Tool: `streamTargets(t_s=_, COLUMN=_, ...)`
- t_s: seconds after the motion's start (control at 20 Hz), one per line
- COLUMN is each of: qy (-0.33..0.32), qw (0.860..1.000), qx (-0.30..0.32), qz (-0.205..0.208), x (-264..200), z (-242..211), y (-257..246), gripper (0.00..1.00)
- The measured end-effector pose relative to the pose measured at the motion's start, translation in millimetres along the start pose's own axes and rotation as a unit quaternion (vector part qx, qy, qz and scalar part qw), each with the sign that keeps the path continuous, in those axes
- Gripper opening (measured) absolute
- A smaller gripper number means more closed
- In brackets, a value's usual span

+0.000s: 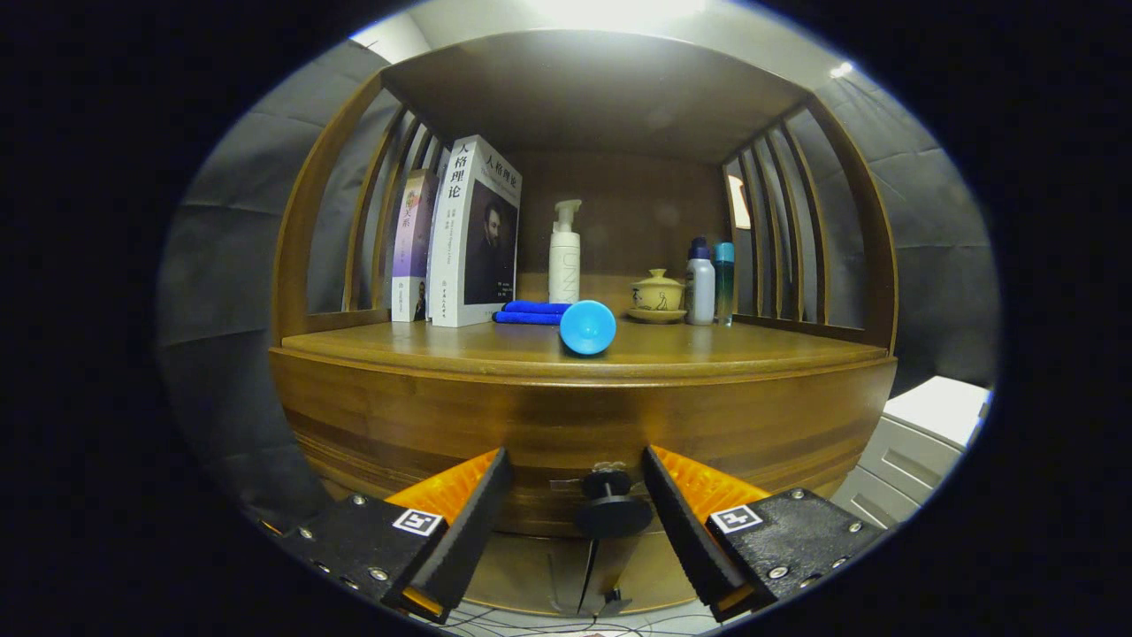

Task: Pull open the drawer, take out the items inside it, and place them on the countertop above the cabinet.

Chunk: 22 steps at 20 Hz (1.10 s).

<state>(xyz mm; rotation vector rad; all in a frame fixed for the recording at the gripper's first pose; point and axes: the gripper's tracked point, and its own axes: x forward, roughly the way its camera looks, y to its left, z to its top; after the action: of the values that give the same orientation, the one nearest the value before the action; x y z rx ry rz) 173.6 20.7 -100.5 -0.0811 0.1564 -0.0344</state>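
A grey padded booth wall surrounds a wooden cabinet (584,416) whose slatted sides frame a countertop (442,341) with a roof over it. Along the back of that countertop stand 2 books (460,234), upright and leaning together against the left slats, a white pump bottle (564,252), a small lidded tea cup on a saucer (656,294) and 2 slim bottles (710,281) near the right slats. A folded blue cloth (531,312) lies in front of the pump bottle, and a blue cup (587,326) rests on its side just ahead of it, its round end facing the camera. Everything sits toward the back, which leaves the front strip of wood bare, probably the handiest spot for whatever comes out.

Below the countertop is the drawer (566,442), its front flush with the cabinet and apparently not yet pulled. Its dark round knob (610,504) stands out from the panel, right between the fingers of the gripper (577,488). The fingers are spread wide on either side of the knob, with clear space on both, so nothing is held. The gripper seems lined up this way so that closing would pinch the knob for the pull. The drawer's contents are hidden.
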Motion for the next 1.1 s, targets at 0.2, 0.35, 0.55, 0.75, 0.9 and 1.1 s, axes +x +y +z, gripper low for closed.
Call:
streamTargets(t_s=0.2, qy=-0.024, qw=0.999, qx=0.014, qz=0.017, x=-27, z=38, y=-1, gripper=0.94)
streamTargets(t_s=0.35, qy=-0.045, qw=0.999, qx=0.014, qz=0.023, x=-55, z=69, y=-5, gripper=0.94)
streamTargets(t_s=0.55, qy=-0.074, qw=0.997, qx=0.004, qz=0.030, x=-94, z=109, y=-10, gripper=0.94)
streamTargets(t_s=0.75, qy=-0.086, qw=0.996, qx=0.019, qz=0.033, x=-132, z=128, y=-18, gripper=0.94)
streamTargets(t_s=0.9, qy=-0.084, qw=0.996, qx=0.030, qz=0.030, x=-153, z=130, y=-27, gripper=0.94)
streamTargets(t_s=1.1, qy=-0.072, qw=0.996, qx=0.040, qz=0.028, x=-174, z=125, y=-41, gripper=0.94)
